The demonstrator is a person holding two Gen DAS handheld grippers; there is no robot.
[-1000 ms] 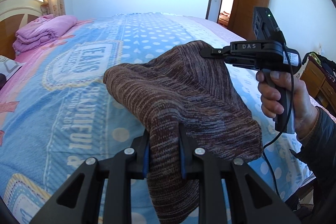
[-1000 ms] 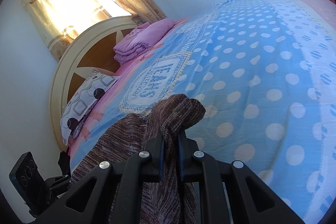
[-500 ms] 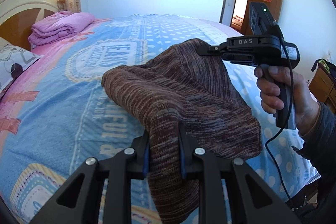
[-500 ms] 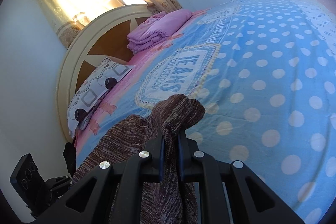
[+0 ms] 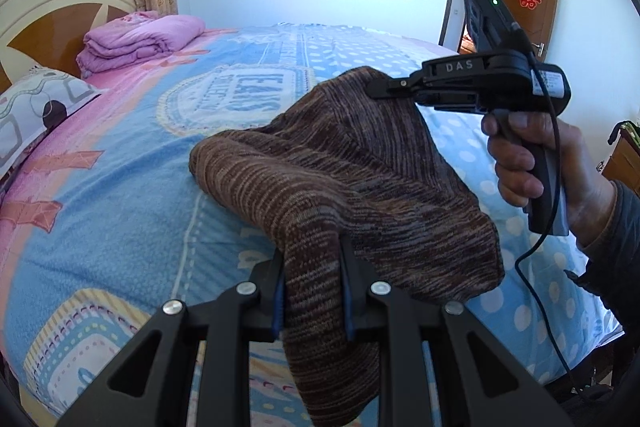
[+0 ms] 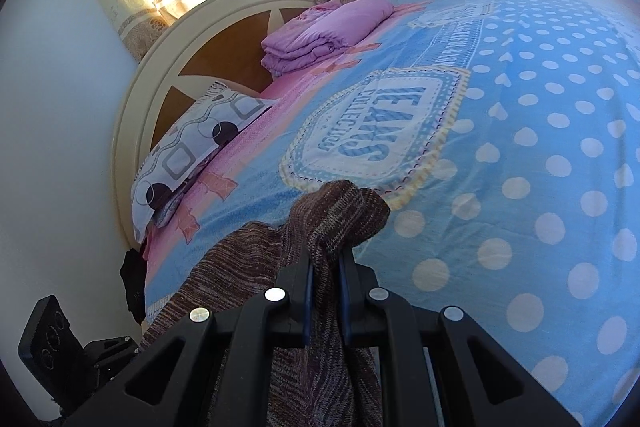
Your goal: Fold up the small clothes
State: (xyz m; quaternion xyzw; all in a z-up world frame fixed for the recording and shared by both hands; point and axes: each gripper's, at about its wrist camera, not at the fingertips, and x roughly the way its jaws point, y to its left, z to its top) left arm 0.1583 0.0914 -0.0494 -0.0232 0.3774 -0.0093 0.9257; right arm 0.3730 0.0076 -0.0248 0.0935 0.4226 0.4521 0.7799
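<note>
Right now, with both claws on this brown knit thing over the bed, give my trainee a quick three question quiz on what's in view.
1. True or false: the left claw is shut on the brown knit garment.
2. What does the right claw pinch? A) the pillow B) the same garment C) nothing
3. Fill in: the folded pink quilt lies beside the ____.

Key: 1 true. 2 B. 3 headboard.

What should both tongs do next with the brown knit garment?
Probably lower it onto the blue polka-dot bedspread and spread it flat: the brown striped knit garment hangs bunched between the left tongs and right tongs, each clamped on an edge.
</note>
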